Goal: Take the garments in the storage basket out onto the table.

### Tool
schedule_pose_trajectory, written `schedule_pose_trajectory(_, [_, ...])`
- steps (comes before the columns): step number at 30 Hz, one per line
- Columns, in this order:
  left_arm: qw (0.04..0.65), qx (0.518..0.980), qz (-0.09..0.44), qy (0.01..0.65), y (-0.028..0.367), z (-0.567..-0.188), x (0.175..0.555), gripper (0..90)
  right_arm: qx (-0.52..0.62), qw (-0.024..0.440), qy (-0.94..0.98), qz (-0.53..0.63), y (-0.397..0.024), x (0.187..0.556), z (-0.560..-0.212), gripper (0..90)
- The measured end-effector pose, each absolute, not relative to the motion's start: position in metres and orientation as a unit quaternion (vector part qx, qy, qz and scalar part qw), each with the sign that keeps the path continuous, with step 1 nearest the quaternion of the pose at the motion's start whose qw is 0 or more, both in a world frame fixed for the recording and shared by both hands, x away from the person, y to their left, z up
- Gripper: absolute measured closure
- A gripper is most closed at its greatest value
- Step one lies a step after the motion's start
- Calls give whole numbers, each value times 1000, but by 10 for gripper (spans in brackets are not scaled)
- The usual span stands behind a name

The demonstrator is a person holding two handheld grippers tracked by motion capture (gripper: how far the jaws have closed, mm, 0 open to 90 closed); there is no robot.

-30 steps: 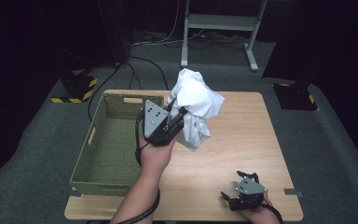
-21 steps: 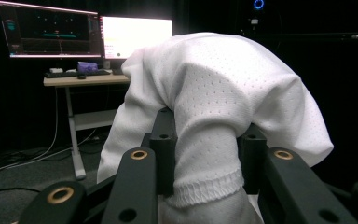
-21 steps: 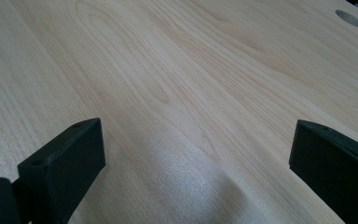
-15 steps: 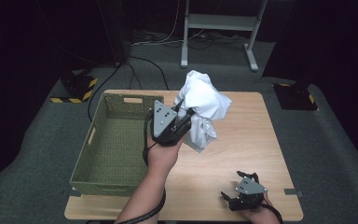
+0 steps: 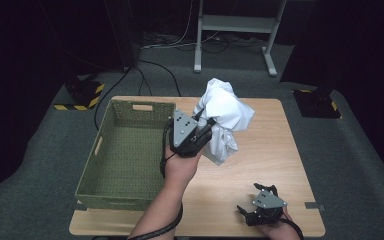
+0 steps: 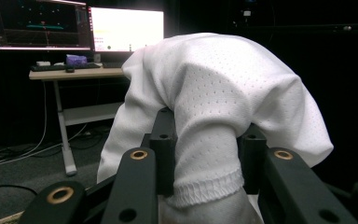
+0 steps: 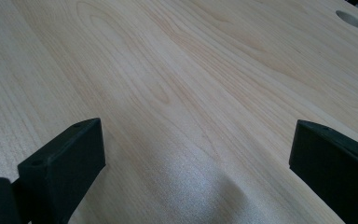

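Observation:
A white perforated cloth (image 5: 226,111) hangs bunched above the middle of the wooden table (image 5: 275,145), just right of the basket. My left gripper (image 5: 206,129) is shut on it. In the left gripper view the two black jaws pinch a fold of the cloth (image 6: 223,79) just above its elastic hem, and the rest drapes over the left gripper (image 6: 205,137). My right gripper (image 5: 254,199) rests low at the table's front right corner. Its jaws stand wide apart over bare wood in the right gripper view, so the right gripper (image 7: 196,149) is open with nothing between them.
A green woven basket (image 5: 96,155) with nothing in it takes up the table's left half. A metal stand (image 5: 235,30) and cables lie on the floor behind the table. A desk with lit monitors (image 6: 121,28) stands beyond. A round hole (image 7: 349,18) marks the tabletop.
My left hand has carried the cloth a little to the right, away from the basket's rim. The right gripper has stayed where it was.

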State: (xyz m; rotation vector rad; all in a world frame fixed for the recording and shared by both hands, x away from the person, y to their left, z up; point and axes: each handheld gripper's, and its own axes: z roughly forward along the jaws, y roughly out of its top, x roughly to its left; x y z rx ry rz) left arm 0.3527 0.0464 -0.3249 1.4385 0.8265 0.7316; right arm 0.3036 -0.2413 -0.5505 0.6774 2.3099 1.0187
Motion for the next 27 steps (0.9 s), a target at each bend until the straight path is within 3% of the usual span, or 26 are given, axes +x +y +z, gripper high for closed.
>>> schedule_pose_trajectory(27, [596, 643, 297, 378, 29, -359, 367, 674, 248, 262, 853, 376, -242, 304, -550, 29])
